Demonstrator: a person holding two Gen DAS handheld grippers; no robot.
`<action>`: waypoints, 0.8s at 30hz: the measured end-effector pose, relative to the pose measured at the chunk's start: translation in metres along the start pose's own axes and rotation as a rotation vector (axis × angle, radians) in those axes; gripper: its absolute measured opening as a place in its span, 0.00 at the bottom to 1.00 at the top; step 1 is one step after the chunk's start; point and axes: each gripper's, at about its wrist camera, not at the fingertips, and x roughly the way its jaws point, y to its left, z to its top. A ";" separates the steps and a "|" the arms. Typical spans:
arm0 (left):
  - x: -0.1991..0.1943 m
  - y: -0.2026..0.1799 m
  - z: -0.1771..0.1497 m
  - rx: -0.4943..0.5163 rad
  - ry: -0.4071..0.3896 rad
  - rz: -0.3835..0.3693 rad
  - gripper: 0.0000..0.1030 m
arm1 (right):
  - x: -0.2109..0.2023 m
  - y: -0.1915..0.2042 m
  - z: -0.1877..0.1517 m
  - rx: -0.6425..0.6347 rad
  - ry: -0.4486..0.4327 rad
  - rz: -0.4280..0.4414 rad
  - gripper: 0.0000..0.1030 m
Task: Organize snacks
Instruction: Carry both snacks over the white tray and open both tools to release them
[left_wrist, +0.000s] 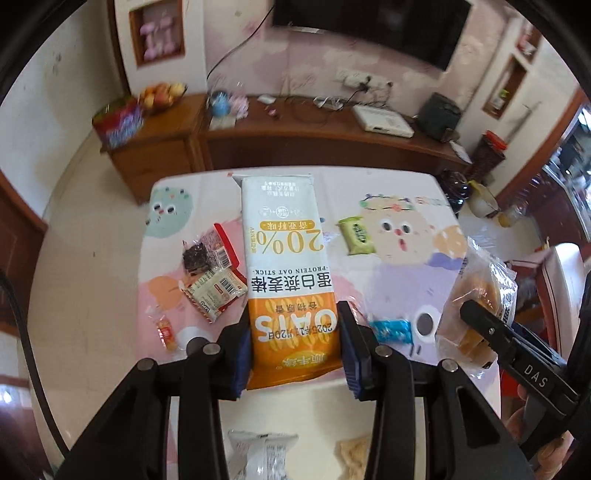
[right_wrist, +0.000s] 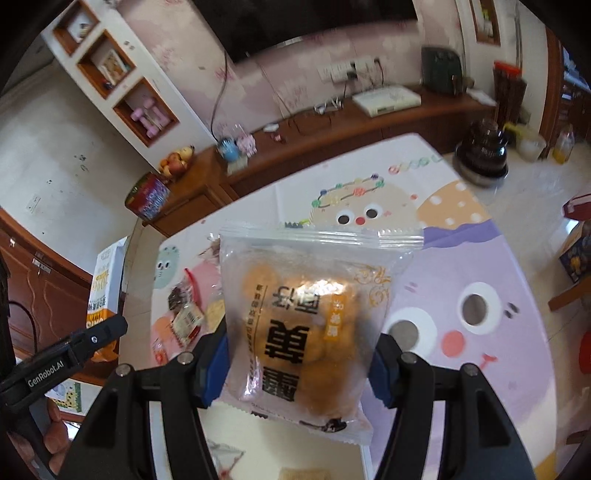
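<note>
My left gripper (left_wrist: 293, 354) is shut on a tall white and orange oat stick box (left_wrist: 288, 266) and holds it above the table. My right gripper (right_wrist: 299, 373) is shut on a clear bag of golden pastries (right_wrist: 310, 325), also held above the table. The pastry bag (left_wrist: 476, 295) and the right gripper show at the right of the left wrist view. The oat box (right_wrist: 103, 291) shows at the left of the right wrist view. Several small snack packets lie on the cartoon tablecloth (left_wrist: 399, 280): a dark one (left_wrist: 195, 254), a beige one (left_wrist: 214, 291), a green one (left_wrist: 356, 236), a blue one (left_wrist: 391, 330).
A wooden cabinet (left_wrist: 295, 136) runs along the far wall with a fruit bowl (left_wrist: 162, 94), a red tin (left_wrist: 118, 123) and a white device (left_wrist: 382, 120). More wrapped snacks (left_wrist: 258, 454) lie at the table's near edge. Dark stacked pots (right_wrist: 484, 151) stand on the floor at the right.
</note>
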 end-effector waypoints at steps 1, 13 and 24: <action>-0.010 -0.001 -0.005 0.010 -0.014 -0.003 0.38 | -0.006 0.003 -0.004 -0.004 -0.011 -0.004 0.61; -0.075 -0.018 -0.068 0.153 -0.070 -0.036 0.38 | -0.094 0.025 -0.083 -0.049 -0.137 -0.056 0.61; -0.086 -0.013 -0.114 0.221 -0.060 -0.017 0.38 | -0.107 0.048 -0.131 -0.118 -0.120 -0.098 0.61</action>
